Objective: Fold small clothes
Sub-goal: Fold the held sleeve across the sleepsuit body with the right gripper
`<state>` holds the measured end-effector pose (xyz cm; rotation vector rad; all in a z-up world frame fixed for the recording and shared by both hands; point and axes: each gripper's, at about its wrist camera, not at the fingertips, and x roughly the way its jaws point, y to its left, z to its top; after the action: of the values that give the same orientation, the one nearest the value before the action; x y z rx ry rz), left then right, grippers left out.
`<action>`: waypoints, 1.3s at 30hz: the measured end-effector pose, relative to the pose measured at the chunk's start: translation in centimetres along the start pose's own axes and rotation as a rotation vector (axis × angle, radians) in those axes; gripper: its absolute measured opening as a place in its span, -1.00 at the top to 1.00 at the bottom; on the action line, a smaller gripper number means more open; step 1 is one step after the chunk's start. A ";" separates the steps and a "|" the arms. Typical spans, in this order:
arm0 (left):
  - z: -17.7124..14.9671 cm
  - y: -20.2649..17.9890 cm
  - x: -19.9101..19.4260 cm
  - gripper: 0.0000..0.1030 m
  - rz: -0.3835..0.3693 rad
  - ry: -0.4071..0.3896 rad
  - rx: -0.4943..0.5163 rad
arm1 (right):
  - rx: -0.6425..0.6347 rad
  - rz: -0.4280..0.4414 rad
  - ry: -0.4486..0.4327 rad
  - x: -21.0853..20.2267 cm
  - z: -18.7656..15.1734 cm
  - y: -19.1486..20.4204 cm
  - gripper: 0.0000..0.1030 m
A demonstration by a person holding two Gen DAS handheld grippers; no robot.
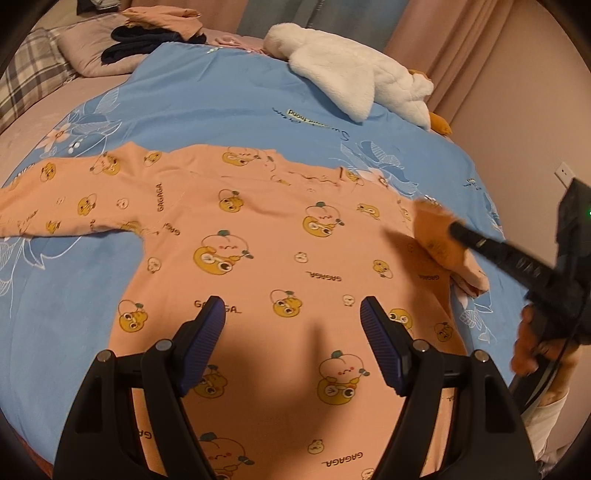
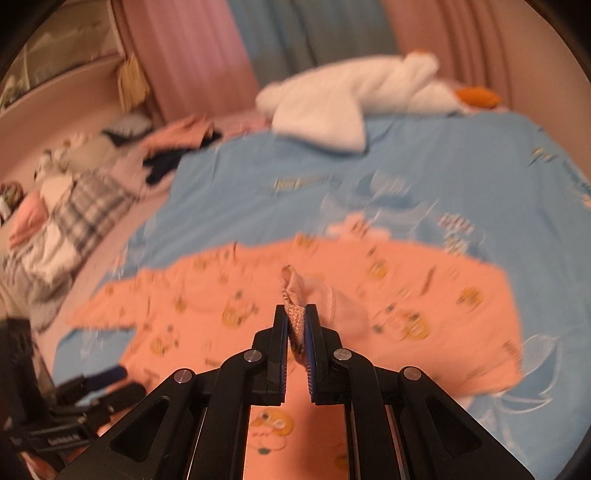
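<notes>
A small peach long-sleeved top (image 1: 266, 236) with yellow cartoon prints lies spread flat on a blue bedspread (image 1: 207, 110). Its left sleeve (image 1: 66, 206) stretches out to the left. My left gripper (image 1: 293, 310) is open and empty, hovering over the top's lower body. My right gripper (image 2: 296, 314) is shut on the cuff of the right sleeve (image 2: 291, 291) and holds it lifted over the top's body. In the left wrist view the right gripper (image 1: 458, 230) shows at the right with the raised sleeve (image 1: 439, 236) in it.
A white plush goose (image 1: 351, 77) lies at the far side of the bed. A pile of dark and peach clothes (image 1: 159, 33) and a checked pillow (image 1: 26, 77) lie at the far left. A wall (image 1: 535, 122) runs along the right of the bed.
</notes>
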<state>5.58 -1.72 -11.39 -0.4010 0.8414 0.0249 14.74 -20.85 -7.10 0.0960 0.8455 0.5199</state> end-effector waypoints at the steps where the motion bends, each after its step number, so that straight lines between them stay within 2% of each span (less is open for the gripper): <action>1: 0.0 0.1 0.0 -0.46 0.001 0.001 -0.006 | -0.001 0.005 0.022 0.4 -0.3 0.2 0.80; 13: -0.7 0.8 -0.1 -0.46 0.022 0.016 -0.039 | 0.003 -0.033 0.228 5.2 -2.6 0.6 0.80; 21: -1.1 0.9 -0.2 -0.46 0.012 0.025 -0.032 | 0.001 -0.036 0.232 5.2 -3.2 0.7 0.80; 30: -1.1 0.6 -0.4 -0.46 0.009 0.026 -0.020 | 0.046 0.021 0.254 4.9 -3.0 -0.1 0.72; 33: -1.0 0.5 -0.6 -0.46 0.002 0.020 -0.026 | 0.031 0.041 0.252 3.6 -2.8 0.2 0.43; 35: -1.0 0.4 -0.6 -0.48 -0.004 0.016 -0.023 | 0.014 0.024 0.203 2.1 -2.4 0.2 -0.18; 37: -1.0 0.4 -0.4 -0.48 0.001 0.020 -0.022 | -0.004 0.000 0.125 0.0 -2.1 0.1 -0.47; 39: -1.0 0.3 -0.1 -0.48 -0.001 0.026 -0.023 | -0.007 -0.019 0.076 -1.4 -1.7 -0.5 -0.50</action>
<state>4.75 -1.78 -11.97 -0.4242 0.8673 0.0287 12.96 -22.13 -7.41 0.0624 0.9175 0.5111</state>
